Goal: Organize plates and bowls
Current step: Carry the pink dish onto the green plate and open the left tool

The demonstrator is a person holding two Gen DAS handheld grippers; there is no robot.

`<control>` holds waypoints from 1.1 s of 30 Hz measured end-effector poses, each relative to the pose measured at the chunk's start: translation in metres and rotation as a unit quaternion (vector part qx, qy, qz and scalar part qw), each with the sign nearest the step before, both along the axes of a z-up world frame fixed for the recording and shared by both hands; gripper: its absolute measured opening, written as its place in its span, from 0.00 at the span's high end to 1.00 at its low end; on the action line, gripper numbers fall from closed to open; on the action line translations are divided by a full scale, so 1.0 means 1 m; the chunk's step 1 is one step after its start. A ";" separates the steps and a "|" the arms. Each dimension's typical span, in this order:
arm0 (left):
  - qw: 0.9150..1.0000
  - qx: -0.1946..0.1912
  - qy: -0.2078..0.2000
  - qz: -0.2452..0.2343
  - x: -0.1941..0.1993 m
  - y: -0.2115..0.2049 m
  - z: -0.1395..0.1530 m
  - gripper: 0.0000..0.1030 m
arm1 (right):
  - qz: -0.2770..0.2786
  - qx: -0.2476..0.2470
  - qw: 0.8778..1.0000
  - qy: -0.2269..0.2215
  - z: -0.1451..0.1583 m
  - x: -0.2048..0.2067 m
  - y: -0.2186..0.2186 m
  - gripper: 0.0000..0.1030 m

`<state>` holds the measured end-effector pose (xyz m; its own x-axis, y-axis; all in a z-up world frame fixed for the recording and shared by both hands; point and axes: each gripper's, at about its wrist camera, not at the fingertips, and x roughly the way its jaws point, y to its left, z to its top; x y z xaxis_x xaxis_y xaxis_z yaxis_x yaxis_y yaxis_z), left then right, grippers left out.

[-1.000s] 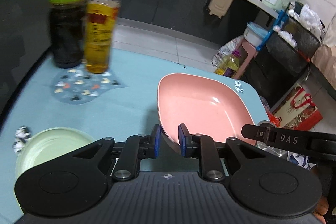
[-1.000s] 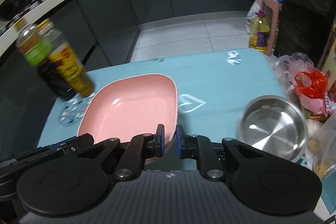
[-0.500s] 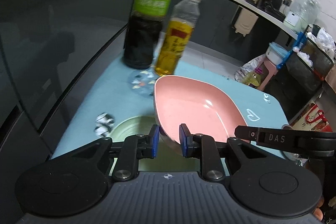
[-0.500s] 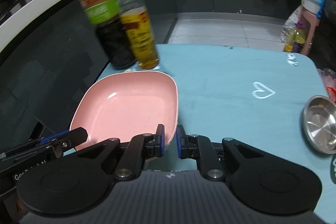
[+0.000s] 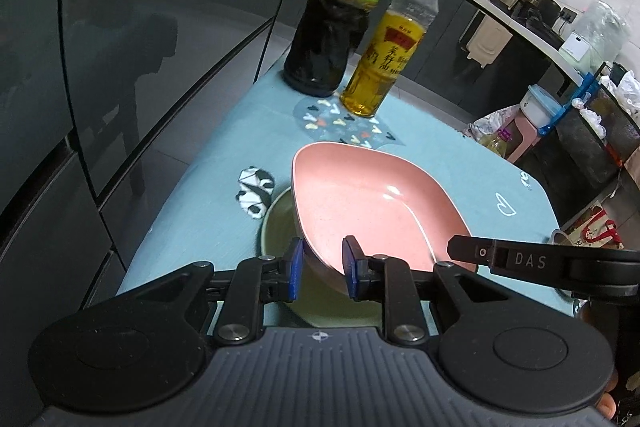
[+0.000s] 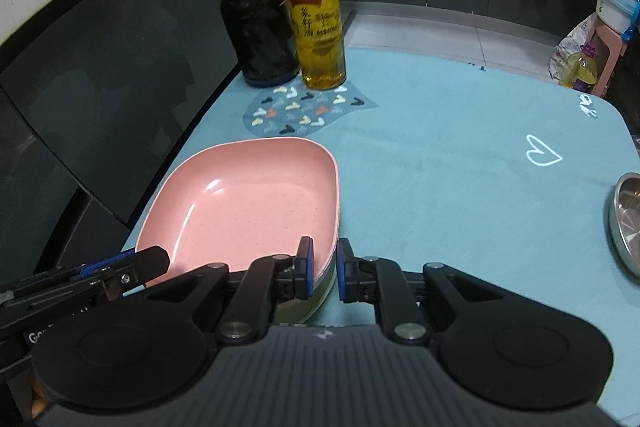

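Now the pink plate (image 5: 360, 203) hangs over the pale green bowl (image 5: 280, 227) at the near left of the blue worktop (image 6: 440, 155); a second ago it was over open cloth further right, with the bowl well apart to the left. Both claws have carried it across together. The right claw (image 6: 322, 269) is clamped tight on the plate's near right rim. The left claw (image 5: 320, 269) straddles the near left corner, and its jaws have just been opening a little, with the rim between them; whether its pads actually press the plate is hard to tell from this angle, though the plate looks borne from that side too. From the right wrist view a sliver of green rim shows under the plate's near edge, so the two look close, perhaps touching.

For the task, this reads as the stacking step nearly done: the plate is lined up to settle onto the bowl. The steel bowl (image 6: 628, 223) sits far right, not yet gathered. Two bottles (image 6: 280, 7) stand at the far left, clear of the stack.
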<state>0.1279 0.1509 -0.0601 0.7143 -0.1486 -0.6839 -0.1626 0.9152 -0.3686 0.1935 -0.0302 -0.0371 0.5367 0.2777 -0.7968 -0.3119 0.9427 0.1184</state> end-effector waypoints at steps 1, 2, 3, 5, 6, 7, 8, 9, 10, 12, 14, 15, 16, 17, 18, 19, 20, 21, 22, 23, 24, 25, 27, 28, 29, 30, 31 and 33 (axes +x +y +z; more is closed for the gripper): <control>1.000 -0.001 0.001 0.001 -0.001 0.001 -0.001 0.81 | 0.001 -0.002 1.000 0.001 -0.001 -0.001 0.002 0.94; 1.000 -0.002 0.002 0.000 -0.001 0.002 -0.003 0.81 | 0.001 -0.004 1.000 0.002 -0.002 -0.001 0.003 0.94; 1.000 -0.002 0.003 0.000 -0.001 0.003 -0.004 0.81 | 0.001 -0.005 1.000 0.002 -0.002 -0.002 0.004 0.94; 1.000 -0.003 0.005 -0.001 -0.001 0.005 -0.006 0.81 | 0.002 -0.008 1.000 0.003 -0.003 -0.002 0.005 0.94; 1.000 -0.003 0.005 -0.002 -0.002 0.005 -0.007 0.81 | 0.002 -0.008 1.000 0.004 -0.004 -0.003 0.006 0.94; 1.000 -0.004 0.006 -0.002 -0.002 0.005 -0.008 0.81 | 0.001 -0.009 1.000 0.006 -0.005 -0.001 0.007 0.94; 1.000 -0.004 0.007 -0.003 -0.001 0.006 -0.009 0.81 | 0.001 -0.010 1.000 0.007 -0.006 -0.001 0.008 0.94; 1.000 -0.005 0.008 -0.003 -0.002 0.005 -0.011 0.81 | 0.001 -0.012 1.000 0.008 -0.007 -0.001 0.009 0.94; 1.000 -0.005 0.010 -0.004 -0.001 0.006 -0.012 0.81 | 0.001 -0.013 1.000 0.010 -0.008 -0.001 0.009 0.94; 1.000 -0.007 0.014 -0.005 -0.001 0.006 -0.016 0.82 | -0.001 -0.015 1.000 0.013 -0.011 0.000 0.010 0.94; 1.000 -0.006 0.016 -0.009 -0.001 0.005 -0.017 0.82 | -0.004 -0.019 1.000 0.016 -0.014 0.000 0.010 0.94; 1.000 -0.003 0.017 -0.010 -0.001 0.004 -0.018 0.82 | -0.005 -0.020 1.000 0.018 -0.015 0.001 0.010 0.94; 1.000 0.001 0.017 -0.011 -0.001 0.003 -0.018 0.82 | -0.006 -0.019 1.000 0.020 -0.016 0.001 0.010 0.94; 1.000 0.004 0.017 -0.011 -0.001 0.002 -0.019 0.82 | -0.006 -0.018 1.000 0.023 -0.017 0.002 0.009 0.94; 1.000 0.005 0.018 -0.012 0.000 0.002 -0.020 0.82 | -0.006 -0.018 0.999 0.026 -0.018 0.002 0.009 0.94; 1.000 0.005 0.020 -0.012 0.001 0.002 -0.021 0.82 | -0.007 -0.018 0.999 0.027 -0.019 0.002 0.009 0.94; 1.000 0.003 0.022 -0.012 0.001 0.003 -0.023 0.82 | -0.007 -0.018 0.999 0.028 -0.020 0.003 0.010 0.94; 1.000 0.003 0.024 -0.012 0.002 0.003 -0.024 0.82 | -0.007 -0.019 0.999 0.029 -0.021 0.003 0.010 0.94; 1.000 0.003 0.026 -0.012 0.002 0.003 -0.025 0.82 | -0.007 -0.019 0.999 0.031 -0.022 0.003 0.010 0.94; 1.000 0.005 0.027 -0.013 0.003 0.003 -0.026 0.82 | -0.007 -0.019 0.999 0.033 -0.023 0.004 0.010 0.94; 0.999 0.006 0.028 -0.014 0.003 0.002 -0.027 0.82 | -0.008 -0.019 0.999 0.035 -0.024 0.004 0.009 0.94; 1.000 0.008 0.026 -0.015 0.003 0.002 -0.027 0.82 | -0.008 -0.017 0.999 0.035 -0.025 0.004 0.009 0.94; 0.999 0.011 0.026 -0.016 0.003 0.001 -0.027 0.82 | -0.008 -0.016 0.999 0.035 -0.025 0.004 0.009 0.94; 0.999 0.011 0.026 -0.017 0.003 0.001 -0.026 0.81 | -0.009 -0.015 0.999 0.035 -0.025 0.004 0.009 0.94; 0.999 0.010 0.027 -0.017 0.003 0.001 -0.026 0.81 | -0.010 -0.013 0.999 0.034 -0.025 0.003 0.008 0.94; 0.999 0.010 0.028 -0.017 0.003 0.001 -0.026 0.81 | -0.012 -0.010 0.999 0.033 -0.024 0.003 0.007 0.94; 0.999 0.009 0.029 -0.016 0.003 0.002 -0.026 0.81 | -0.012 -0.009 0.999 0.033 -0.024 0.003 0.007 0.94; 0.999 0.008 0.031 -0.014 0.004 0.001 -0.025 0.81 | -0.012 -0.007 0.999 0.031 -0.023 0.002 0.005 0.94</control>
